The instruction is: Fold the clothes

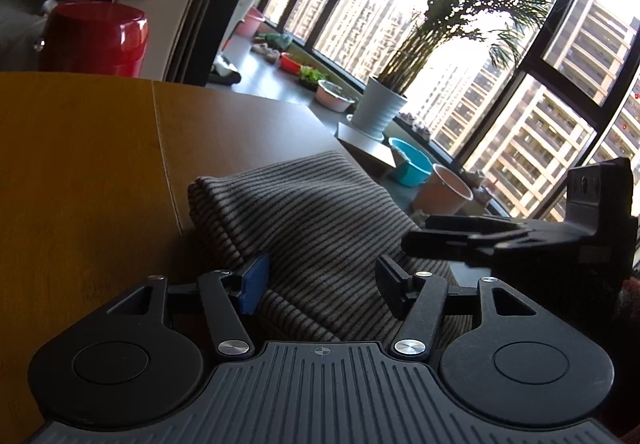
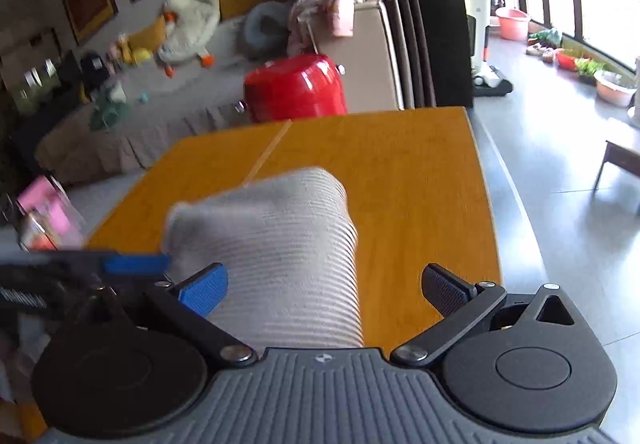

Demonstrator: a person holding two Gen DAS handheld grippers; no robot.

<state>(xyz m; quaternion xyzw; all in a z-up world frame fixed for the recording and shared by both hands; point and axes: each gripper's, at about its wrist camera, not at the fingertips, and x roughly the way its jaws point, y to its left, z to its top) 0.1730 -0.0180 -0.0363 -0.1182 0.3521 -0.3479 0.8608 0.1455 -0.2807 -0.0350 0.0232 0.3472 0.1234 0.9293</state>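
Garment: striped grey cloth (image 1: 320, 228), already doubled over into a thick bundle with a rounded fold at its far end; lies on the orange-brown table (image 1: 80, 164), near the window-side edge.
Progress (judgement): most folds look done; the bundle is compact, no sleeves or loose tails in view. Left, probably: a last fold or squaring-up, then setting aside.
Left gripper (image 1: 320, 288): jaws apart, straddling the near part of the cloth, clamping nothing.
Right gripper (image 2: 324, 288): jaws wide apart; blue pad (image 2: 204, 290) at the cloth's left flank, black pad clear of it over bare table. Not gripping.
Mutual position: right gripper's body (image 1: 520, 236) shows close on the left view's right side; the two tools nearly side by side, so collision risk if either swings inward.
Edges: table edge runs just beside the cloth in the left wrist view; a push that way could slide it off.
Open room: bare tabletop beyond and left of the bundle, up to the seam (image 2: 266, 154).
Surroundings: red container (image 2: 296, 88) stands behind the table, well apart.
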